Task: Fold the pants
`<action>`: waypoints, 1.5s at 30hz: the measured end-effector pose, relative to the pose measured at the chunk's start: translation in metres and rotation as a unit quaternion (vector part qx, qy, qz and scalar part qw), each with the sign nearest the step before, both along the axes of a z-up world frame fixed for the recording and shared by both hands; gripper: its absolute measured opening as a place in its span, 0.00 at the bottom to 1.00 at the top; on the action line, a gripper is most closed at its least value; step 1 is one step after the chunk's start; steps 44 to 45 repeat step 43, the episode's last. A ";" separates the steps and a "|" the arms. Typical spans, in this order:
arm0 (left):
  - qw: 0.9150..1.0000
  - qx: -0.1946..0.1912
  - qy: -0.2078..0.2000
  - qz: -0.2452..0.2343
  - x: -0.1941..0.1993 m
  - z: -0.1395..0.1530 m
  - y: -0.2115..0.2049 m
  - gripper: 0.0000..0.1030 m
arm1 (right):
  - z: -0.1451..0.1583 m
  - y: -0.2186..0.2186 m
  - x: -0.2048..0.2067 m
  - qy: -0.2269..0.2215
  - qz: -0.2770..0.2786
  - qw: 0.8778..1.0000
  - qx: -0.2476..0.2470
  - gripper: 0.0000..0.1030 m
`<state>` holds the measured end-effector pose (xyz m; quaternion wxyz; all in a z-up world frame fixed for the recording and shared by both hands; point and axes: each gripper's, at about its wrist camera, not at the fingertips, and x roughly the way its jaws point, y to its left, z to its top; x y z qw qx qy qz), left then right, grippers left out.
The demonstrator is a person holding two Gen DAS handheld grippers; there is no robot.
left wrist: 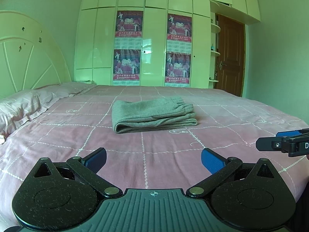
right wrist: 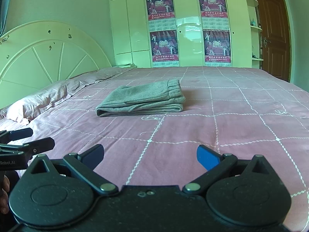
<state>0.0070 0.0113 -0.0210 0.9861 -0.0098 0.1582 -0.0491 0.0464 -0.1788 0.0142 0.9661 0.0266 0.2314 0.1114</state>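
Folded grey pants (left wrist: 153,114) on pink bedspread (left wrist: 58,145); left hand-held gripper (left wrist: 153,159) spread, empty.

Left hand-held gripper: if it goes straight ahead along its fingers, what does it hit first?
Probably the folded grey pants, which lie roughly dead ahead of the open left hand-held gripper. Only bare pink bedspread lies between. If it points slightly downward, it could touch the bedspread first; depth is unclear.

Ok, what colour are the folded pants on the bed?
Grey. The pants show best in the right wrist view, lying on the pink checked bedspread.
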 end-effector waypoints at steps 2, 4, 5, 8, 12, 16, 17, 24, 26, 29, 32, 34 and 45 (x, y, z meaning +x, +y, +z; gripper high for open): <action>1.000 0.000 0.000 0.000 0.000 0.000 0.000 1.00 | 0.000 0.000 0.000 0.000 0.000 1.000 0.000 0.94; 1.000 0.000 0.000 0.000 0.000 0.000 0.000 1.00 | 0.000 0.001 0.000 0.000 0.000 1.000 0.000 0.94; 1.000 0.000 0.000 0.000 0.000 0.000 0.000 1.00 | 0.000 0.001 0.000 0.000 0.000 1.000 0.000 0.94; 1.000 -0.002 0.001 -0.002 -0.001 0.001 0.001 1.00 | 0.000 0.001 0.000 0.000 0.000 1.000 0.000 0.94; 1.000 -0.002 0.002 -0.001 0.000 0.001 0.002 1.00 | 0.000 0.000 0.000 0.000 0.002 1.000 0.000 0.94; 1.000 -0.002 0.002 -0.002 0.000 0.001 0.001 1.00 | 0.000 0.000 0.000 0.000 0.001 1.000 0.000 0.94; 1.000 -0.001 0.002 -0.001 0.000 0.001 0.001 1.00 | 0.000 0.000 0.000 0.000 0.001 1.000 0.000 0.94; 1.000 -0.007 0.001 -0.002 0.000 0.001 0.002 1.00 | 0.000 0.000 0.000 0.000 0.002 1.000 0.000 0.94; 1.000 -0.010 -0.001 -0.003 0.000 0.001 0.003 1.00 | 0.000 -0.001 0.000 0.000 0.003 1.000 0.000 0.94; 1.000 -0.012 -0.001 -0.003 0.000 0.000 0.004 1.00 | 0.000 0.000 0.000 0.000 0.003 1.000 0.000 0.94; 1.000 -0.011 0.003 -0.005 0.002 -0.001 0.004 1.00 | 0.000 0.000 0.000 0.000 0.003 1.000 0.000 0.94; 1.000 -0.010 0.003 -0.006 0.002 -0.002 0.004 1.00 | 0.000 0.000 0.000 0.000 0.003 1.000 -0.001 0.94; 1.000 -0.007 0.000 -0.019 0.002 -0.001 0.002 1.00 | 0.000 0.000 0.000 -0.001 0.004 1.000 0.000 0.94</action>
